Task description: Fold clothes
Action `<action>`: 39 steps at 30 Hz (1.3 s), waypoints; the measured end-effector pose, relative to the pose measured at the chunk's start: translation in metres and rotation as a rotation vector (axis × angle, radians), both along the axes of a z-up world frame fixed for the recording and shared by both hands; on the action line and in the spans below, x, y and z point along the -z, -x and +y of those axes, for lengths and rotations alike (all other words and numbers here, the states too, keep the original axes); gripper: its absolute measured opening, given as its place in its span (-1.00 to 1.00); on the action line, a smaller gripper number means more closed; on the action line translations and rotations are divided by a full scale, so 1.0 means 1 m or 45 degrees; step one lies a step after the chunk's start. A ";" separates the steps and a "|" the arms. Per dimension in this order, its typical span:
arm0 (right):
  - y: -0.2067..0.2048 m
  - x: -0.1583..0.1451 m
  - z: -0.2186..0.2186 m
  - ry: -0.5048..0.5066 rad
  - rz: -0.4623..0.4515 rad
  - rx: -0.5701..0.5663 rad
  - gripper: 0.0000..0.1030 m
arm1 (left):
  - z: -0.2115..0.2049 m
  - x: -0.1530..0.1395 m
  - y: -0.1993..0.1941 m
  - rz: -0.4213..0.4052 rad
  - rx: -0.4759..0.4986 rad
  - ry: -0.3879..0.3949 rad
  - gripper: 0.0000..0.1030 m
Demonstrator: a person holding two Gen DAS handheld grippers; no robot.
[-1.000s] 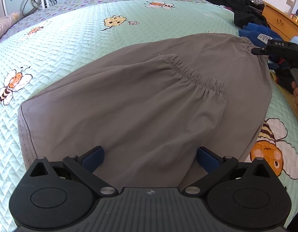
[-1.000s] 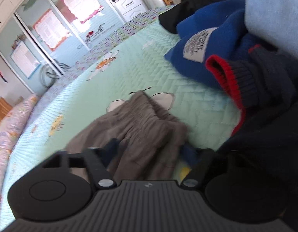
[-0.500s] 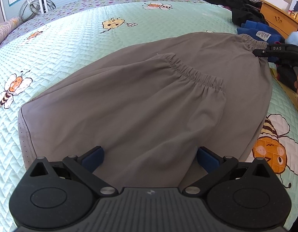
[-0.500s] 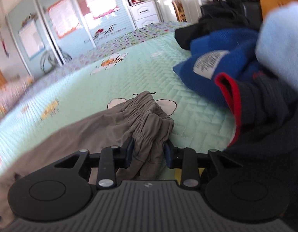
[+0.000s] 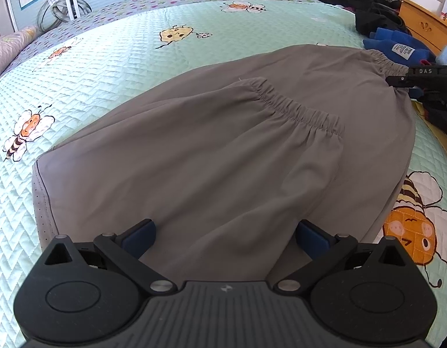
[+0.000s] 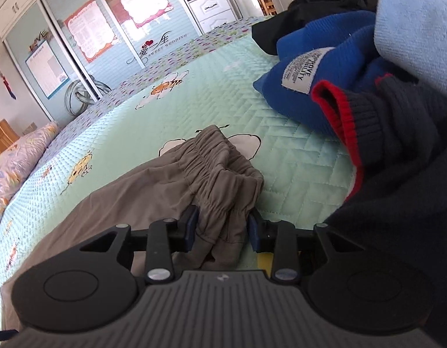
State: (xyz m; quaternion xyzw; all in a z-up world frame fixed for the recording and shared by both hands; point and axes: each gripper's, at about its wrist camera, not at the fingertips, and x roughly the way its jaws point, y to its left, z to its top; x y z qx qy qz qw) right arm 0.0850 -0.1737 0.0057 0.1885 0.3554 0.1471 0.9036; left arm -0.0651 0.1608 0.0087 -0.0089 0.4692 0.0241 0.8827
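Note:
Grey trousers [image 5: 223, 145] lie folded flat on the mint quilted bed [image 5: 107, 66], with one gathered elastic edge [image 5: 298, 110] across the middle. My left gripper [image 5: 226, 233] is open over the near edge, and cloth lies between its blue pads [image 5: 140, 236] without being pinched. At the far right corner, my right gripper [image 5: 397, 82] holds the waistband. In the right wrist view the bunched waistband [image 6: 220, 174] sits squeezed between the right gripper's [image 6: 222, 229] pads [image 6: 191, 227], so it is shut on the trousers.
A pile of clothes lies just right of the waistband: a blue knit [image 6: 304, 87], a dark sweater with red trim [image 6: 397, 133] and a pale blue item [image 6: 417, 20]. Black garments [image 5: 377, 20] and a wooden dresser [image 5: 423, 26] stand beyond. Wardrobe doors [image 6: 107, 29] line the far wall.
The right gripper's fingers came together on the bunched waistband and have stayed there. The left gripper stayed open and barely moved.

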 end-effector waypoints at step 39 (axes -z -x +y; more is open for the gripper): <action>0.067 -0.136 0.112 -0.114 -0.507 -0.373 -0.50 | 0.137 -0.020 0.087 -0.113 -0.311 0.435 0.99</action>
